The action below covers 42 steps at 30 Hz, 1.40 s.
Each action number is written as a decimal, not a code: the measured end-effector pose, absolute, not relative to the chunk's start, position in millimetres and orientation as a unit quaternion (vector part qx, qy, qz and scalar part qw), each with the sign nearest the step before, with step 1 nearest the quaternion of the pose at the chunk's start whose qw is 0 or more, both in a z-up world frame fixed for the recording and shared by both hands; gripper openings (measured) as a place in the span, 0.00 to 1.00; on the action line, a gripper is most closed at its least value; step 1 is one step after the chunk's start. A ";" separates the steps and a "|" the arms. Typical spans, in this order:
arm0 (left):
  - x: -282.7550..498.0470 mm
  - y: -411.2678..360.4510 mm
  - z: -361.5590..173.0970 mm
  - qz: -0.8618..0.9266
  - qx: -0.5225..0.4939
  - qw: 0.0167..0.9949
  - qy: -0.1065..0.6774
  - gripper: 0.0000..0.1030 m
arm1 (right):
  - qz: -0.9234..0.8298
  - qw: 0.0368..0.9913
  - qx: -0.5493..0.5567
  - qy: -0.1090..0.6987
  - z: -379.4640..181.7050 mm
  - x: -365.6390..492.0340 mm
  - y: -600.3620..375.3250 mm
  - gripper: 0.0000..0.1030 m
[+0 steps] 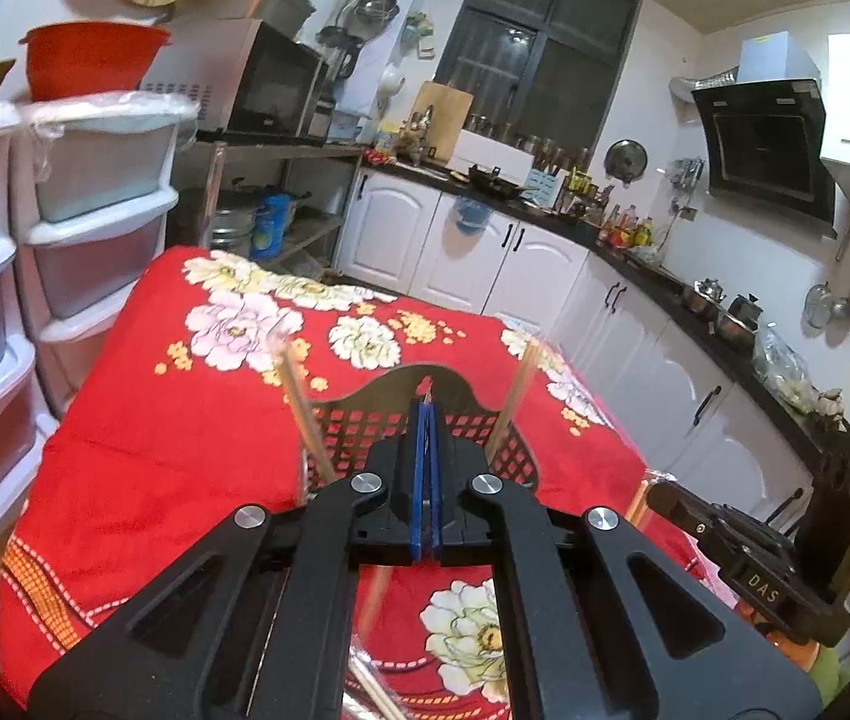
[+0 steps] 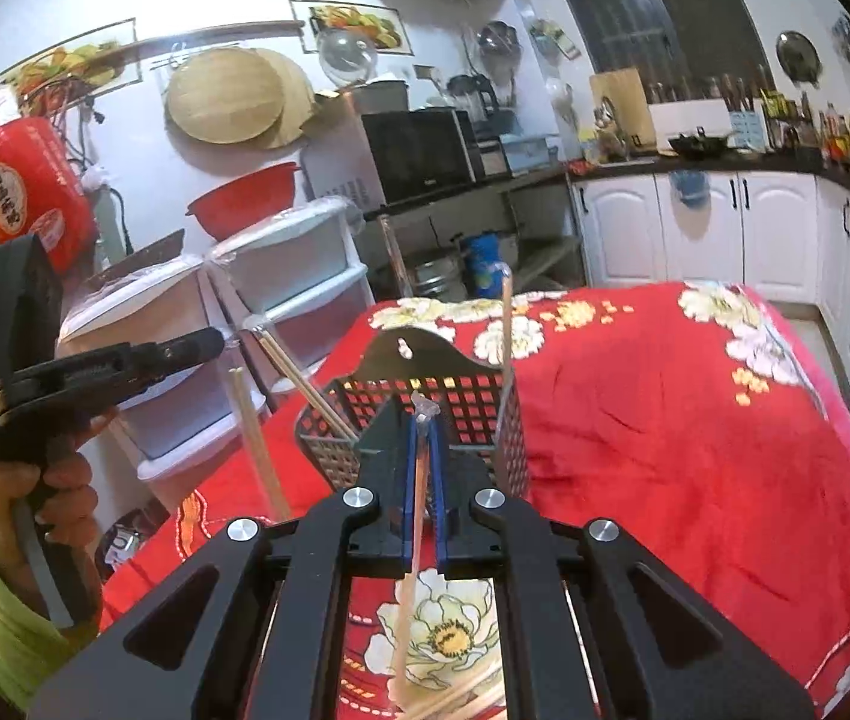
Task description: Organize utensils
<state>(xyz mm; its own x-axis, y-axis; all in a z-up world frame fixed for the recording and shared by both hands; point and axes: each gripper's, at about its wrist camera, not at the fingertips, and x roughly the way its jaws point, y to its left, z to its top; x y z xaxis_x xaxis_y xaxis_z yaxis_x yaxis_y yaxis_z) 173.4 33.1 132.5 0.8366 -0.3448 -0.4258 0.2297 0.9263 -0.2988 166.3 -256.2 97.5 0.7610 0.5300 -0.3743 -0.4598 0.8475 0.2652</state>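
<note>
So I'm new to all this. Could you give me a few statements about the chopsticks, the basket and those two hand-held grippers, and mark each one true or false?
1. The right hand-held gripper is shut on a chopstick. True.
2. The dark basket lies tipped on its side. False: it stands upright on the red floral tablecloth.
3. Chopsticks already stand in the basket. True: several lean against its walls.
4. The left hand-held gripper holds a spoon. False: its blue pads are closed together and no utensil shows between them.
5. The tablecloth is plain blue. False: it is red with pale flowers.
</note>
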 end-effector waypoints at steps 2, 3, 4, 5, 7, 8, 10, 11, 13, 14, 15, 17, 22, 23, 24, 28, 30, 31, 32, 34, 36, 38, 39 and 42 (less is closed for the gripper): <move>173.7 30.4 137.6 -0.157 -0.116 0.951 0.238 0.00 | 0.268 0.936 0.074 0.216 102.5 166.2 -254.8 0.04; 174.2 29.5 139.0 -0.159 -0.115 0.951 0.237 0.00 | 0.269 0.937 0.072 0.213 105.5 166.0 -254.0 0.04; 174.0 27.1 141.1 -0.162 -0.115 0.951 0.236 0.00 | 0.270 0.937 0.070 0.210 108.5 166.0 -253.2 0.04; 174.1 26.2 142.3 -0.165 -0.114 0.951 0.234 0.00 | 0.270 0.938 0.069 0.208 110.3 166.2 -253.0 0.04; 174.1 22.4 147.0 -0.170 -0.111 0.952 0.230 0.00 | 0.272 0.939 0.065 0.202 115.9 166.3 -252.1 0.04; 174.3 20.8 149.3 -0.172 -0.109 0.952 0.228 0.00 | 0.272 0.939 0.064 0.200 117.9 166.6 -251.4 0.04; 174.7 18.2 154.3 -0.177 -0.107 0.952 0.224 0.00 | 0.274 0.940 0.060 0.193 123.0 167.0 -250.7 0.04; 175.2 17.0 156.8 -0.179 -0.107 0.953 0.222 0.00 | 0.274 0.941 0.059 0.191 125.1 167.1 -249.9 0.04; 175.5 14.8 162.2 -0.183 -0.105 0.953 0.217 0.00 | 0.275 0.942 0.056 0.184 130.5 167.5 -249.0 0.04; 176.1 13.4 164.7 -0.185 -0.105 0.953 0.215 0.00 | 0.276 0.942 0.055 0.181 132.9 167.9 -248.7 0.04; 176.1 11.7 166.7 -0.187 -0.104 0.953 0.214 0.00 | 0.276 0.943 0.054 0.179 135.2 168.0 -248.2 0.04; 177.0 8.9 172.3 -0.191 -0.102 0.954 0.208 0.00 | 0.278 0.944 0.053 0.172 141.0 169.1 -247.1 0.04; 179.0 2.3 188.7 -0.198 -0.095 0.957 0.190 0.00 | 0.283 0.946 0.046 0.154 156.6 171.9 -241.8 0.03; 180.2 1.4 192.8 -0.199 -0.094 0.958 0.186 0.00 | 0.284 0.946 0.044 0.150 160.6 172.8 -240.5 0.03; 180.7 1.0 195.9 -0.199 -0.093 0.958 0.182 0.00 | 0.285 0.946 0.043 0.146 163.9 173.9 -239.4 0.03; 185.8 -2.1 212.0 -0.199 -0.092 0.962 0.164 0.00 | 0.287 0.948 0.042 0.130 178.6 179.8 -235.5 0.03; 189.5 -3.3 220.3 -0.198 -0.092 0.963 0.155 0.00 | 0.289 0.948 0.044 0.123 185.6 182.9 -234.6 0.03; 190.9 -3.3 222.9 -0.198 -0.093 0.964 0.152 0.00 | 0.289 0.949 0.044 0.120 188.2 184.3 -233.9 0.03; 193.2 -4.0 226.3 -0.197 -0.093 0.965 0.148 0.00 | 0.289 0.949 0.045 0.113 193.3 186.4 -233.0 0.03; 197.6 -4.2 231.5 -0.195 -0.095 0.966 0.142 0.00 | 0.290 0.950 0.045 0.106 199.2 188.9 -231.4 0.03; 201.4 -4.8 235.8 -0.194 -0.096 0.967 0.138 0.00 | 0.288 0.952 0.045 0.098 206.0 193.0 -229.1 0.03; 205.7 -5.2 238.8 -0.191 -0.095 0.968 0.134 0.00 | 0.288 0.952 0.046 0.094 211.3 198.7 -227.6 0.03; 208.1 -6.1 239.5 -0.191 -0.095 0.968 0.134 0.00 | 0.287 0.952 0.046 0.091 213.3 201.5 -226.8 0.03; 215.6 -6.3 238.4 -0.187 -0.098 0.968 0.133 0.00 | 0.286 0.953 0.050 0.091 216.7 211.0 -225.1 0.03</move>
